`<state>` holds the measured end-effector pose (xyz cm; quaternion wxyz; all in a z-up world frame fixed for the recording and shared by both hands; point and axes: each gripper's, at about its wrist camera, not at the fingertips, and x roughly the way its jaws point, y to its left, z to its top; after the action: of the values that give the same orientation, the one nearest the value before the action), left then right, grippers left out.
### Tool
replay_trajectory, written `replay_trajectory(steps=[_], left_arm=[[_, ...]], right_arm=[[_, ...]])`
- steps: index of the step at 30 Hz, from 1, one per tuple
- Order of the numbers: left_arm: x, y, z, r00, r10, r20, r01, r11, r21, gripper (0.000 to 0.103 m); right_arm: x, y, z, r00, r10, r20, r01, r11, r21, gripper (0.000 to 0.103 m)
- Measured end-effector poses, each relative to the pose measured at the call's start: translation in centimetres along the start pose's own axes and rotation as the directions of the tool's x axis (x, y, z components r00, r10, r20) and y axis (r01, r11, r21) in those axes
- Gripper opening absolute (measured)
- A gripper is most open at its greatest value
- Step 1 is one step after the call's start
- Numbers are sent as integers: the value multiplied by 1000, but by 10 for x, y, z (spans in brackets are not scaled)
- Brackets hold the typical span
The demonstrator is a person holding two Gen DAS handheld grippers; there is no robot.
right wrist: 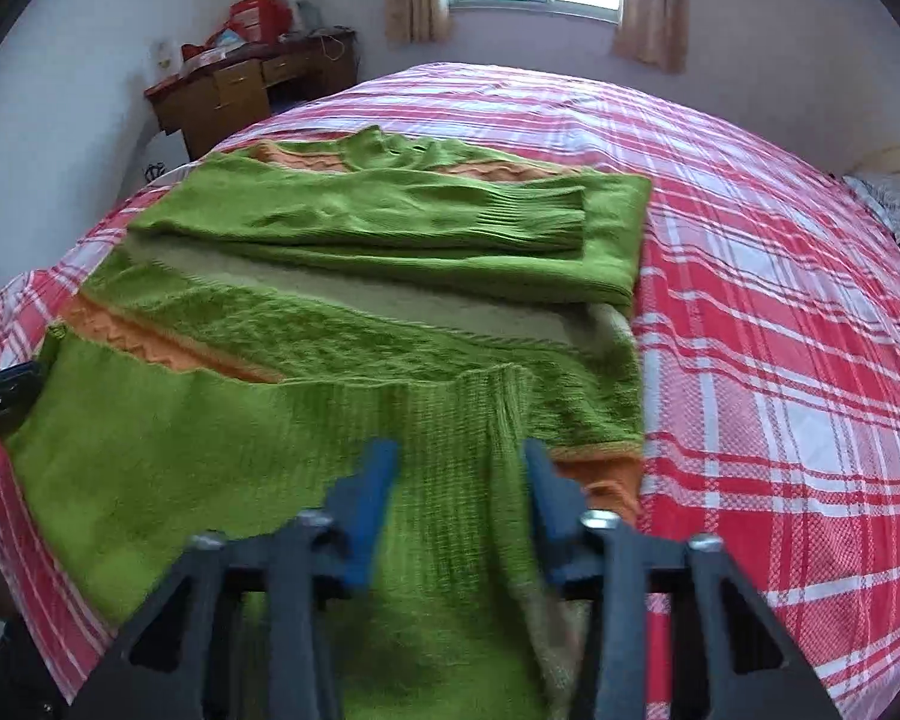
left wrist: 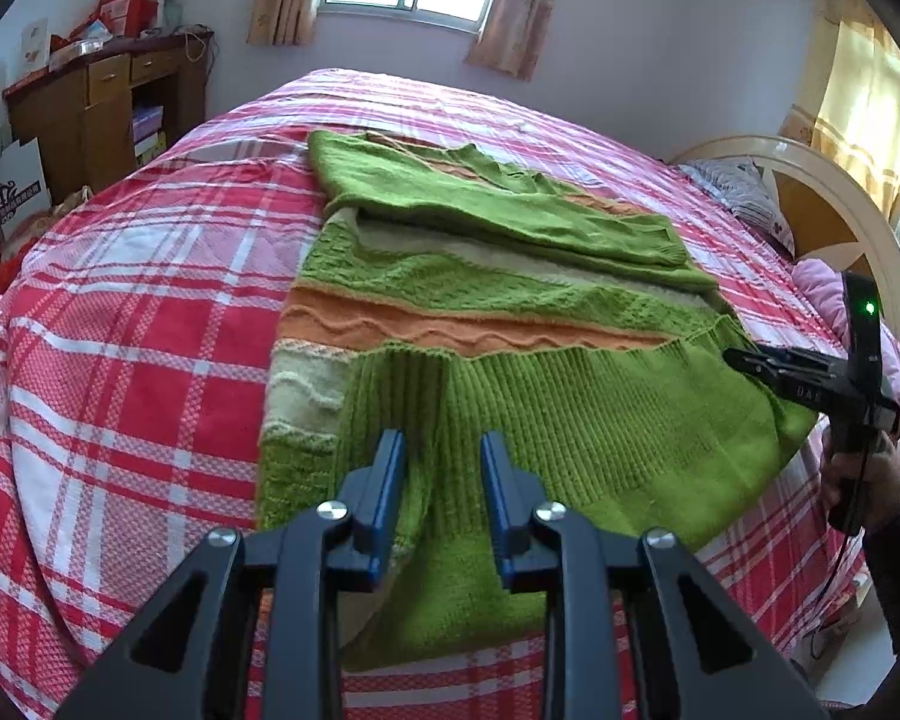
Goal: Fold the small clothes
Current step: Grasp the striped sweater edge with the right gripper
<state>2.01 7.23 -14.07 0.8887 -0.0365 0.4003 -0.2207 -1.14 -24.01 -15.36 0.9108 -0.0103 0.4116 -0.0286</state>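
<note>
A green knitted sweater (left wrist: 510,300) with orange and cream bands lies flat on the red plaid bed cover (left wrist: 150,300). Its sleeves (left wrist: 480,204) are folded across the chest. The ribbed hem is nearest to me. My left gripper (left wrist: 441,444) is shut on the hem near its left side, with knit bunched between the blue pads. My right gripper (left wrist: 735,357) is at the hem's right corner. In the blurred right wrist view the right gripper (right wrist: 459,450) has a ridge of the sweater (right wrist: 330,330) pinched between its pads. My left gripper (right wrist: 30,375) shows at that view's left edge.
A wooden desk (left wrist: 90,108) piled with bags stands at the far left by the wall. A cream headboard (left wrist: 810,180), a patterned pillow (left wrist: 738,192) and pink bedding (left wrist: 822,288) are at the right. A person's hand (left wrist: 864,474) holds the right gripper's handle. Plaid cover (right wrist: 780,300) spreads right of the sweater.
</note>
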Motion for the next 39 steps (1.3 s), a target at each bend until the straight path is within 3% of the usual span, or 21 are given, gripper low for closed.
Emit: replay_trajectory(steps=[1, 2, 7, 13, 15, 22, 24, 27, 29, 32, 35, 39], left_arm=[[0, 1, 0, 1000, 6, 2, -6, 1000, -5, 5], [0, 2, -1, 1000, 7, 1, -7, 1000, -12, 3], [-14, 9, 1, 998, 16, 57, -12, 998, -64, 2], [-29, 3, 15, 994, 19, 105, -19, 1000, -5, 2], [-27, 5, 14, 996, 11, 87, -12, 1000, 0, 6], [-21, 14, 3, 998, 41, 48, -40, 999, -25, 23], [-21, 19, 4, 998, 44, 48, -41, 998, -50, 38], [-14, 20, 6, 998, 52, 31, -50, 997, -58, 50], [-7, 20, 7, 997, 80, 14, -79, 995, -53, 50], [-3, 17, 5, 997, 70, 15, -69, 997, -41, 50], [-2, 8, 2, 994, 107, 28, -108, 994, 22, 40], [-4, 14, 5, 990, 139, 34, -139, 990, 5, 40]], right_arm=[[-3, 4, -2, 1000, -12, 1, 12, 1000, -13, 12], [-5, 7, -3, 1000, -26, 9, 26, 999, -23, 9], [-37, 9, -9, 995, -30, 94, 28, 999, 23, 8], [-72, 18, -3, 979, -95, 183, 95, 995, 11, 8], [-73, 19, -5, 975, -131, 179, 134, 991, -4, 8], [-63, 4, -25, 982, -153, 112, 150, 988, 37, 8], [-60, 2, -30, 984, -146, 99, 141, 989, 53, 8], [-56, 1, -32, 986, -139, 94, 133, 989, 67, 8], [-57, 1, -32, 986, -134, 96, 128, 989, 72, 8], [-56, 1, -32, 987, -134, 94, 128, 989, 69, 8], [-52, 1, -34, 988, -128, 82, 122, 990, 77, 8], [-48, 0, -37, 990, -120, 69, 113, 989, 93, 8]])
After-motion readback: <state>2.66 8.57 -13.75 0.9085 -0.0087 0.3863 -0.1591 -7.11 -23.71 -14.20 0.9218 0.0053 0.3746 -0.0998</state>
